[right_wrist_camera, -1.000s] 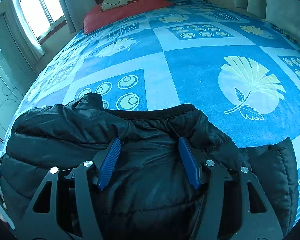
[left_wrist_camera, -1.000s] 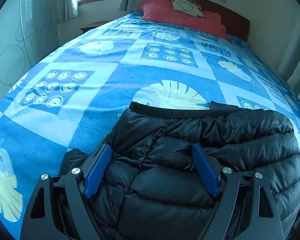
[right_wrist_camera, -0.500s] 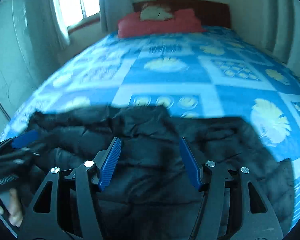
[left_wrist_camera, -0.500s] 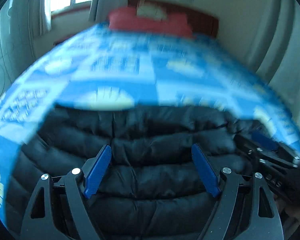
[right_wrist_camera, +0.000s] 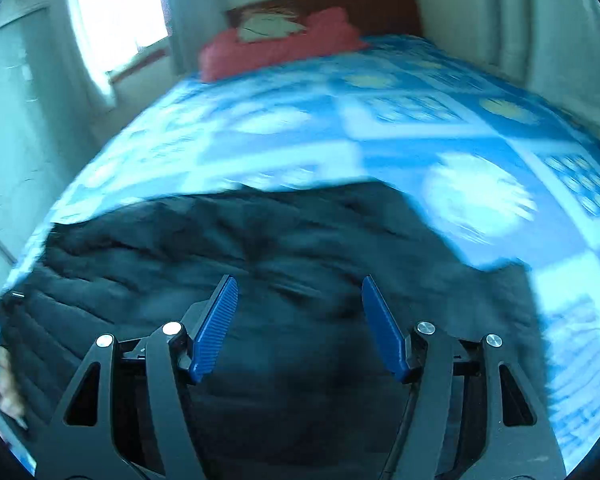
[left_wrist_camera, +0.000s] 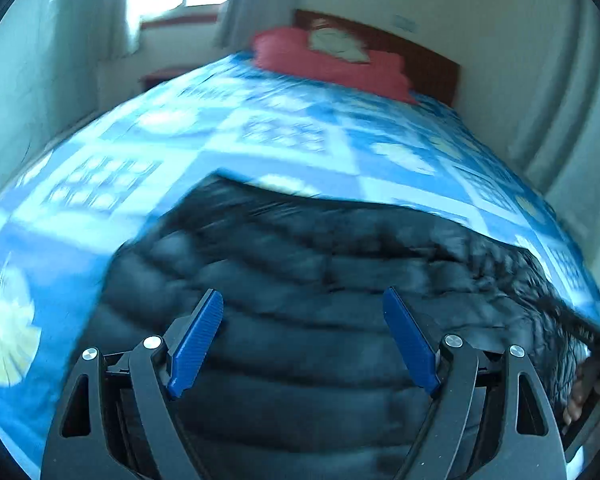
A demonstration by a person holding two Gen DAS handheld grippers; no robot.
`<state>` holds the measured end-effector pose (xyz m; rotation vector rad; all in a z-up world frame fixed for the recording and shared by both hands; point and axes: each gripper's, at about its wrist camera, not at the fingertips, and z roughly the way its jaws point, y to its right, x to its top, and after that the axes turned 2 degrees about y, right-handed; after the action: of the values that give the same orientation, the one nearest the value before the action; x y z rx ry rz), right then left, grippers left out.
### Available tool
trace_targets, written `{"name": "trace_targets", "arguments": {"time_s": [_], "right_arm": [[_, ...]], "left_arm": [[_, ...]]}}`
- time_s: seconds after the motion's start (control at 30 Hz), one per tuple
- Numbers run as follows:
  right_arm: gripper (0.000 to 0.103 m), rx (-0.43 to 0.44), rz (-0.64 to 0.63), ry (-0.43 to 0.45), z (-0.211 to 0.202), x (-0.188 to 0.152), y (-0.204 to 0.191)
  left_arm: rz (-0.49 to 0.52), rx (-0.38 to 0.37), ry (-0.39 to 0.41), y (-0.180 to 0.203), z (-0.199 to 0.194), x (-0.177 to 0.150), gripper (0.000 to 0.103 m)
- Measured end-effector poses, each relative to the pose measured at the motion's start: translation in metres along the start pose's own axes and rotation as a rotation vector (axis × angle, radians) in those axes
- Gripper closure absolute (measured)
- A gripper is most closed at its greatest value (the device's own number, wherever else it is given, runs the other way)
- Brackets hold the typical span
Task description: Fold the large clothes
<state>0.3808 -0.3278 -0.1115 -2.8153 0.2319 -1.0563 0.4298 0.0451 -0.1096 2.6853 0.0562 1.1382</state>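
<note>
A black quilted puffer jacket (left_wrist_camera: 320, 280) lies folded on the near end of the bed; it also shows in the right wrist view (right_wrist_camera: 260, 248). My left gripper (left_wrist_camera: 302, 300) is open and empty, held above the jacket's left part. My right gripper (right_wrist_camera: 300, 288) is open and empty, held above the jacket's right part. Both views are blurred by motion. The hand holding the other gripper shows at the right edge of the left wrist view (left_wrist_camera: 592, 392) and at the left edge of the right wrist view (right_wrist_camera: 4, 380).
The bed has a blue and white patterned cover (left_wrist_camera: 284, 140) (right_wrist_camera: 440, 128). A red pillow (left_wrist_camera: 332, 62) (right_wrist_camera: 276, 46) lies against a dark wooden headboard (left_wrist_camera: 428, 60). A window (right_wrist_camera: 116, 12) is on the left wall, curtains (left_wrist_camera: 556, 92) on the right.
Both grippers have pulled back and lifted off the jacket, staying open. More of the jacket and room shows now. The jacket looks unmoved on the bed.
</note>
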Motion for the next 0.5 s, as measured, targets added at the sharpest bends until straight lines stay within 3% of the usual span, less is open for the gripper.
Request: {"name": "trace_targets", "arguments": {"time_s": [0.1, 0.23, 0.33, 0.4, 0.5], "right_arm": [[0.039, 0.027, 0.027, -0.004, 0.013, -0.010, 0.010], [0.037, -0.023, -0.022, -0.002, 0.002, -0.009, -0.003], [0.036, 0.008, 0.009, 0.034, -0.039, -0.019, 0.008], [0.029, -0.017, 0.021, 0.066, -0.068, -0.030, 0.020], [0.025, -0.031, 0.070, 0.067, -0.109, -0.059, 0.047]], "left_arm": [[-0.032, 0.010, -0.038, -0.013, 0.018, -0.005, 0.022], [0.084, 0.110, -0.058, 0.006, 0.020, -0.009, 0.022], [0.085, 0.066, -0.026, 0.002, -0.016, -0.015, 0.022], [0.074, 0.046, 0.017, -0.010, -0.050, -0.027, 0.022], [-0.001, 0.024, 0.043, -0.039, -0.098, -0.057, 0.022]]}}
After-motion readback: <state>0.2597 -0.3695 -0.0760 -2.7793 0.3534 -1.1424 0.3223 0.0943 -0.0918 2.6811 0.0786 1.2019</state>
